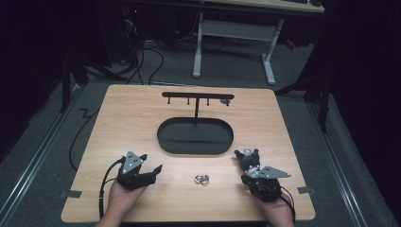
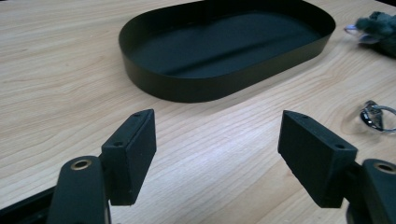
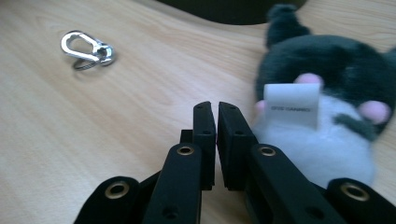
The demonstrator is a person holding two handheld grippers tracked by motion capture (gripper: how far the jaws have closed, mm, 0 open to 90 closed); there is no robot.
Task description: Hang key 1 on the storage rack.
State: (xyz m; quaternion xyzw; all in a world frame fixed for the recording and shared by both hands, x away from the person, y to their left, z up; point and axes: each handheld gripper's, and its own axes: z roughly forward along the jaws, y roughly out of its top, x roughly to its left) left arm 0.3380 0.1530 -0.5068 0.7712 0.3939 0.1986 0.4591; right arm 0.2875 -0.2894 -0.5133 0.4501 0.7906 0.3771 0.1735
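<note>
From the high view, a wooden worktop [image 1: 142,118] carries a black oval tray [image 1: 165,137] at its middle, with a hanger stand [image 1: 196,97] rising from the tray's far side. Near the front edge, between the two hands, lies a small metal clasp with a ring [image 1: 203,179]. The left gripper [image 1: 150,166] sits by the front left corner, released. The right gripper [image 1: 249,160] rests toward the front right, with a small plush toy [image 1: 247,157] touching or just beside its tip. The clasp looks roughly midway between the two grippers, so neither is clearly nearer.

In the left gripper view, the jaws stand wide apart with nothing between them; the clasp [image 2: 376,115] lies off to their right, and the tray [image 2: 187,86] is ahead.

In the right gripper view, the jaws are clenched together and grasp nothing. The toy [image 3: 327,93] lies just to their right, and the clasp [image 3: 87,49] is ahead to the left, its long axis slanting across the view.
</note>
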